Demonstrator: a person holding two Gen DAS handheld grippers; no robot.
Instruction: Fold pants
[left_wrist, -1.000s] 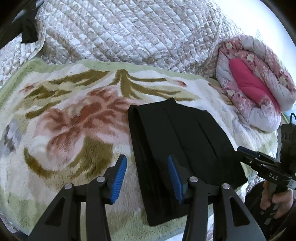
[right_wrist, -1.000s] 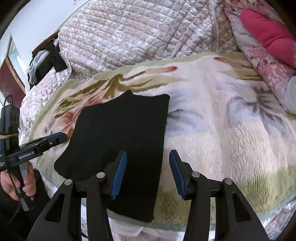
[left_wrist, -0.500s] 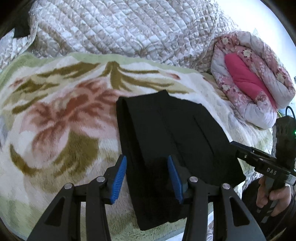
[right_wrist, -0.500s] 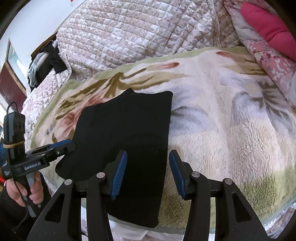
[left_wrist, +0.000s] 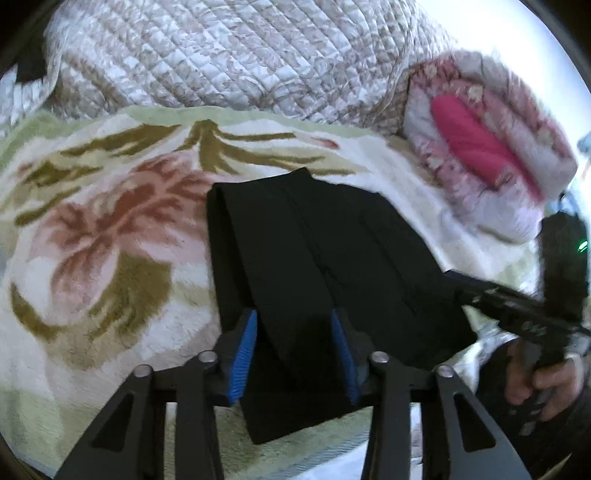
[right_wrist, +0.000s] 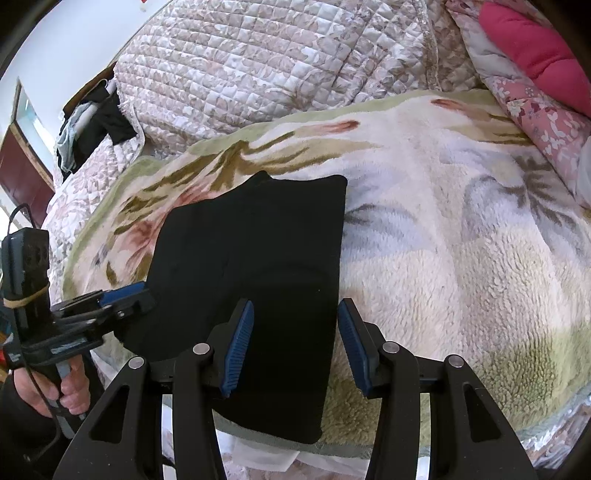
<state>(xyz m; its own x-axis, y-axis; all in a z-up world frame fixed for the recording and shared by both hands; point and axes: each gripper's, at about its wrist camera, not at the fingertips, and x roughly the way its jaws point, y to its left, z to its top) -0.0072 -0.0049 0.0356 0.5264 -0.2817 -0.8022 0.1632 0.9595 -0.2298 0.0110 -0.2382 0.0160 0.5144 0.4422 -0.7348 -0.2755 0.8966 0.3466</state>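
The left hand-held gripper (left_wrist: 293, 349) points steeply down at the near end of the folded black pants (left_wrist: 317, 258), its blue pads (left_wrist: 243, 350) straddling a raised fold of the dark cloth. Its jaws are closing with that fold between them, though a slim gap shows beside each pad, so it has not gripped yet. The right hand-held gripper (right_wrist: 295, 345) hangs released, jaws well apart, over the right edge of the pants (right_wrist: 258, 266): one pad (right_wrist: 236, 347) sits above the black fabric, the other above the fleece beside it, and it holds nothing. Each tool is carried in a person's hand (right_wrist: 62, 387), seen gripping the handle at the bed's near edge.

The pants lie flat as a dark oblong near the front edge of the bed, on a cream fleece blanket (right_wrist: 461, 277) printed with pink flowers and olive leaves. Behind it a quilted bedspread (left_wrist: 229, 59) is heaped up. A rolled pink floral duvet (left_wrist: 491, 158) rests at the right.
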